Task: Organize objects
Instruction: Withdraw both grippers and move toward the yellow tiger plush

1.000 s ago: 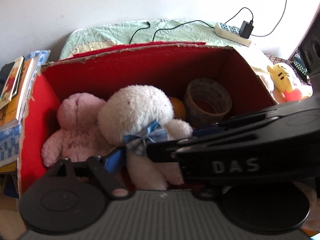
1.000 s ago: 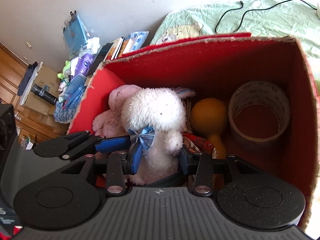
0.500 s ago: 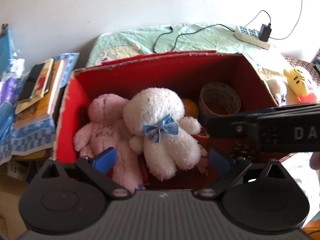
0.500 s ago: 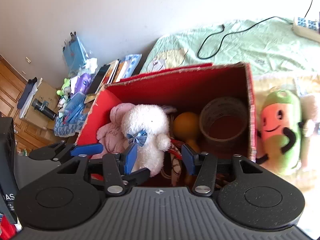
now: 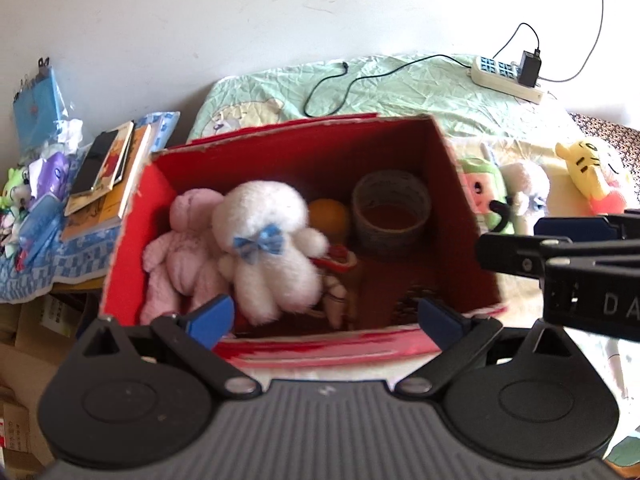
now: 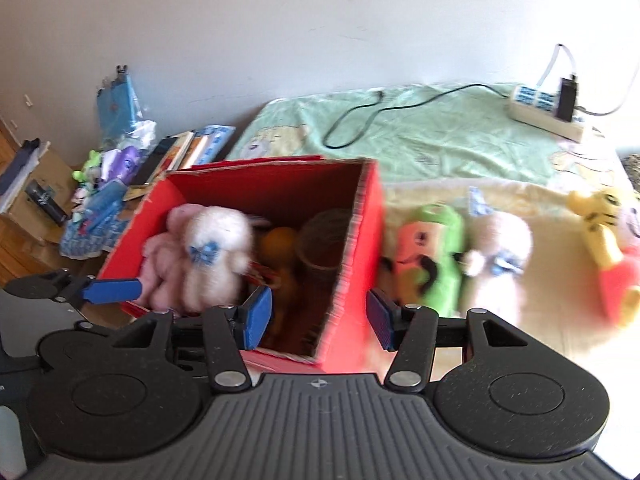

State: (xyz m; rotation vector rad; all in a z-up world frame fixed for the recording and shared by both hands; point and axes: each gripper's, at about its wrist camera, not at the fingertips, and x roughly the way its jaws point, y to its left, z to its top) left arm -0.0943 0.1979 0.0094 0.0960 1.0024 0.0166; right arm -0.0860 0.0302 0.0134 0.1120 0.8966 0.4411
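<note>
Change: both grippers have pulled back from the red cardboard box (image 5: 456, 184); the white plush rabbit with a blue bow (image 5: 268, 248) now lies released inside.
Left wrist view: left gripper (image 5: 324, 318) spread wide, empty, near the box's near wall; rabbit leans on a pink plush bear (image 5: 180, 244), left of an orange ball (image 5: 328, 216) and a brown tape roll (image 5: 390, 208).
Right wrist view: right gripper (image 6: 318, 316) wide, empty, straddling the box's near right corner; green plush toy (image 6: 436, 256) lies right of the box on the bed.

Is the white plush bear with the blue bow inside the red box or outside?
Inside: the white plush bear lies within the red cardboard box.
</note>
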